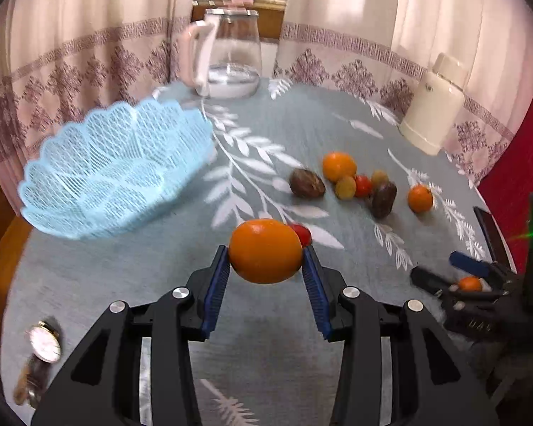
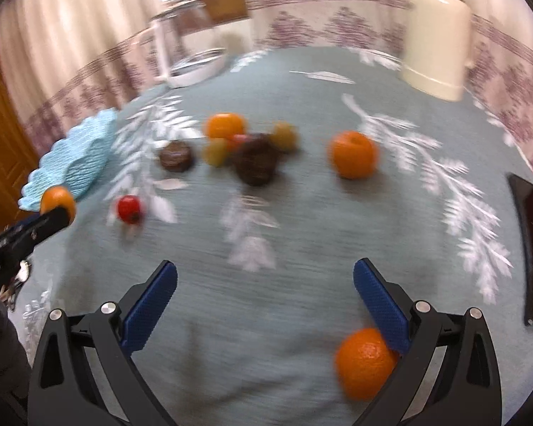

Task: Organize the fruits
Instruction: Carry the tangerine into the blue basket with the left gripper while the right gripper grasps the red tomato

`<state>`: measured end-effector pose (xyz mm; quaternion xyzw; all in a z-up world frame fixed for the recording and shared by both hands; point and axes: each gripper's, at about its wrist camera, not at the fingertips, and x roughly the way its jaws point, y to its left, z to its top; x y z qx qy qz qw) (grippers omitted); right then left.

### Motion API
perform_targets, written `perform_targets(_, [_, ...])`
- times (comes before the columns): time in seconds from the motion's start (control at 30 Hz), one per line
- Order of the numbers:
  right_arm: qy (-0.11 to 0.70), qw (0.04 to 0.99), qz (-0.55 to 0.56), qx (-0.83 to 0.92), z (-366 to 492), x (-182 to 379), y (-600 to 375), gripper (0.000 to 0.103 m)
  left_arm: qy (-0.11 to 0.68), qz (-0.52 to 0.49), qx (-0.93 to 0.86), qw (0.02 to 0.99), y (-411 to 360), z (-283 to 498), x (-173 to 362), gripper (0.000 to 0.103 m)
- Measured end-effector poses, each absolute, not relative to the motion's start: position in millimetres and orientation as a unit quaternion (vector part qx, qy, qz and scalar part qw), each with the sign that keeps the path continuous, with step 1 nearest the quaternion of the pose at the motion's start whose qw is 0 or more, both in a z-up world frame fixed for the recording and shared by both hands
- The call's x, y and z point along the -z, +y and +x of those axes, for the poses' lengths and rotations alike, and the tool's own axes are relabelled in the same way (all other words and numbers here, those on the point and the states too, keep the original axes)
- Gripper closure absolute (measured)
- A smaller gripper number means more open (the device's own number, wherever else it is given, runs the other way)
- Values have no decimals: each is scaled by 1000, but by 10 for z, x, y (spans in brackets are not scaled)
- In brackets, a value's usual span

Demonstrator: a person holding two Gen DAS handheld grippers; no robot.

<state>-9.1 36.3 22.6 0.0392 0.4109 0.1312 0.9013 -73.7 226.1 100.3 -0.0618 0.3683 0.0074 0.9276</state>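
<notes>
1. Blue-padded left gripper [image 1: 265, 266] fingers [image 1: 216, 285] clench a round orange fruit [image 1: 265, 250] above the desk [image 1: 124, 277], right of the empty light-blue lattice plastic basket [image 1: 113, 174].
2. Right gripper [image 2: 265, 291] fingers [image 2: 380, 305] are spread wide; a second orange [image 2: 364, 362] lies on the cloth touching the right finger.
</notes>
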Motion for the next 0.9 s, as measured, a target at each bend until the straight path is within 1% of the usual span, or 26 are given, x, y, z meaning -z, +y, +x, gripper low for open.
perform_targets(0.17, [401, 899, 10, -177, -55, -306, 810, 5, 347, -68, -25, 935, 2448, -760, -1146, 60])
perform_targets(0.37, [392, 897, -13, -204, 48, -372, 1196, 5, 340, -80, -51, 936, 2727, -724, -1194, 60])
perform_targets(0.47, [395, 893, -17, -214, 118, -375, 1330, 13, 338, -84, -62, 935, 2848, -692, -1191, 60])
perform_targets(0.53, [399, 890, -19, -221, 177, -356, 1410, 22, 339, -87, -68, 934, 2917, -649, -1178, 60])
perform_targets(0.7, [409, 883, -26, -231, 274, -296, 1586, 37, 344, -95, -83, 930, 3096, -545, -1118, 60])
perform_targets(0.77, [412, 880, -25, -233, 292, -272, 1620, 45, 347, -98, -88, 929, 3155, -499, -1091, 60])
perform_targets(0.8, [415, 878, -24, -235, 300, -258, 1633, 52, 349, -99, -90, 928, 3168, -473, -1074, 60])
perform_targets(0.87, [419, 877, -20, -235, 315, -235, 1636, 59, 353, -101, -94, 925, 3217, -432, -1037, 60])
perform_targets(0.9, [420, 877, -20, -233, 319, -224, 1631, 64, 355, -102, -96, 924, 3233, -416, -1021, 60])
